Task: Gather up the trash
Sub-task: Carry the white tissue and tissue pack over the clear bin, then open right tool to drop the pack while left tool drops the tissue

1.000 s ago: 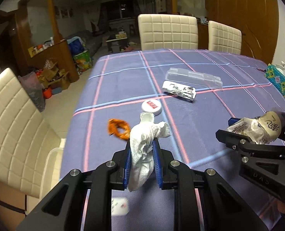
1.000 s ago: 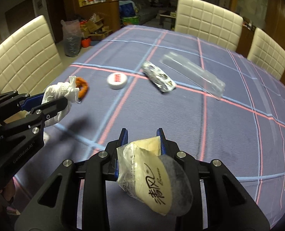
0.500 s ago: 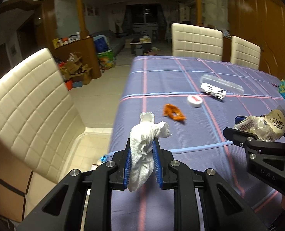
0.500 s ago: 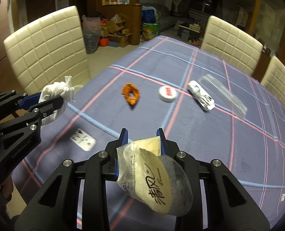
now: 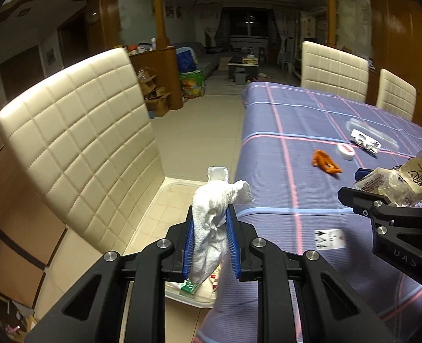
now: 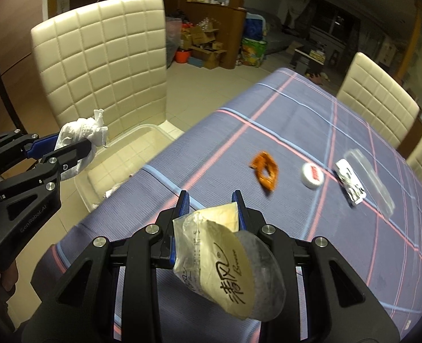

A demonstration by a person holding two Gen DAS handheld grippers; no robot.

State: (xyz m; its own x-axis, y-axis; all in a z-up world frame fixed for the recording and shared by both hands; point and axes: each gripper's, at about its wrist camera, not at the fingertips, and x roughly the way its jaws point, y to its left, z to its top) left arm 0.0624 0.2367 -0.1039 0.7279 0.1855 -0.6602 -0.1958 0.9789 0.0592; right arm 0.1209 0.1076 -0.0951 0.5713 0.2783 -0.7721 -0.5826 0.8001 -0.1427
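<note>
The clear plastic bin (image 5: pixel 165 197) on the floor, between the cream chair (image 5: pixel 79 154) and the edge of the surface (image 5: pixel 282 188), is mostly hidden: the left gripper (image 5: pixel 211 220) and the cloth's hanging edge cover its near end, and only a green scrap and some paper bits inside it show at the bottom of the left view; what else lies in it cannot be made out. The person shows only as a bit of hand at the lower left edge of the right view. The left gripper's fingers are pinched narrowly on a crumpled white tissue (image 5: pixel 213 217), a twisted wad that sticks up past the tips and hangs below them, held in the air above the bin. The right gripper (image 6: pixel 211 200) has its fingers closed on a crushed clear wrapper (image 6: pixel 228 260) with a cream paper label bearing black brush lettering; it bulges toward the camera and hides the finger pads. That wrapper hangs over the surface's near end, beside the bin. Farther from the bin on the striped purple cloth lie an orange peel (image 6: pixel 265 171), a white cap (image 6: pixel 312 174) with red print, a silver printed packet (image 6: pixel 349 184) and a clear plastic tray (image 6: pixel 371 180). A small white printed card (image 5: pixel 329 238) lies near the surface's edge, slightly blurred.
</note>
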